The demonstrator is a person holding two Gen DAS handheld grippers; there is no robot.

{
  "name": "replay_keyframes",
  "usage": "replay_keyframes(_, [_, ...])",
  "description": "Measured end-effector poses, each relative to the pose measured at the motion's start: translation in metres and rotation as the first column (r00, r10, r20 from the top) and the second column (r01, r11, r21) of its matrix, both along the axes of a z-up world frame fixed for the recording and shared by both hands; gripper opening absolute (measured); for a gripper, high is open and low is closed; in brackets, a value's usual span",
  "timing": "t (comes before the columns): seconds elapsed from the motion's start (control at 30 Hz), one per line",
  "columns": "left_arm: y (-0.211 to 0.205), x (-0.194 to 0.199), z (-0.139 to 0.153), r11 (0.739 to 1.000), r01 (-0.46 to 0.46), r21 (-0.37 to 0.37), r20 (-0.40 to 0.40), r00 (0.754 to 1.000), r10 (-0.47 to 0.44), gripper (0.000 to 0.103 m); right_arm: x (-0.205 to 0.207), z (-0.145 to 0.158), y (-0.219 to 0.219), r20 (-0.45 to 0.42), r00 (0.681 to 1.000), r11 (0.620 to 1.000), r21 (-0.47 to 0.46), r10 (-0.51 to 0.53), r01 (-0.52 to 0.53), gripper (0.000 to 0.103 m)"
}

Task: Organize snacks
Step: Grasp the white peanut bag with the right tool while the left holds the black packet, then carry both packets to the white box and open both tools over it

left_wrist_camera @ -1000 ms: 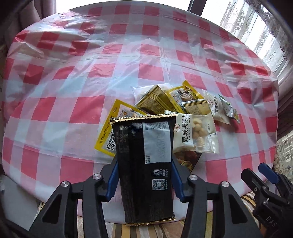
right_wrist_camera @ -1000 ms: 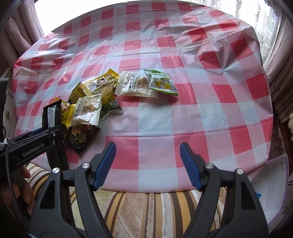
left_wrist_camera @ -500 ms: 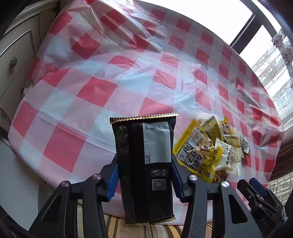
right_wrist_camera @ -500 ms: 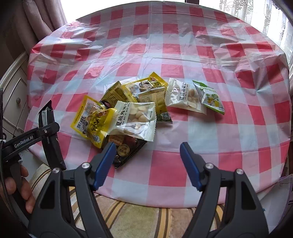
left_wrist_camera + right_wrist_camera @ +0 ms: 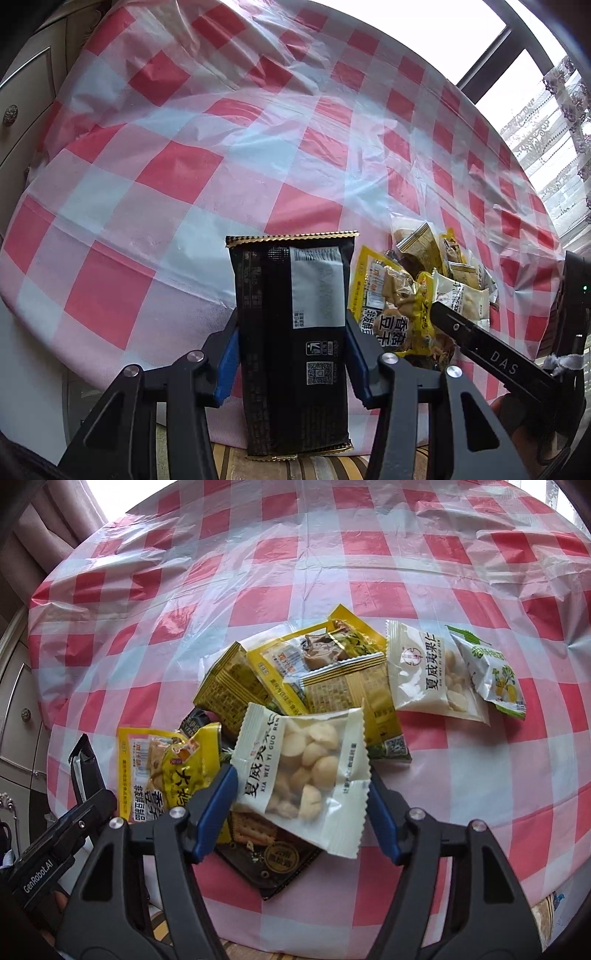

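**Two grippers at the snack pile**

Left gripper (image 5: 291, 354) clamped on an upright black packet (image 5: 291, 325), held just left of the pile (image 5: 295, 701). Right gripper (image 5: 299, 812) closing around a white nut bag (image 5: 303, 771) atop the pile's near edge; pads seemingly just short of pressing. Beneath, a dark packet (image 5: 273, 860). Checked cloth (image 5: 461, 775) all around the pile.

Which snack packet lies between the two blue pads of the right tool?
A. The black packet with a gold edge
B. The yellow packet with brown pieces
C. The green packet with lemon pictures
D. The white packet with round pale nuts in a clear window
D. In the right wrist view, the white nut packet sits between the blue pads of the right tool, whose jaws are closing on it.
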State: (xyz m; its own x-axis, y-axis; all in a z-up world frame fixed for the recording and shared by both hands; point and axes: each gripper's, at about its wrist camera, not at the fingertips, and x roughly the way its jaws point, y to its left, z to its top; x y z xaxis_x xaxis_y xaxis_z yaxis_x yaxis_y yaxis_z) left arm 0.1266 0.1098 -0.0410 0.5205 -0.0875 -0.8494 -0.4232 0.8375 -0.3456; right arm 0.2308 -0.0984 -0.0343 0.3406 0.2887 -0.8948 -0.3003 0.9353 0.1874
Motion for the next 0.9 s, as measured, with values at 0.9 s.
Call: replay_keyframes(0.9, [-0.045,-0.003,0.042,0.991,0.091,0.094,0.094,0.991,-0.100,0.050,-0.048,0.051,-0.065,0.166,0.986,0.999,0.042,-0.036,0.030,0.024])
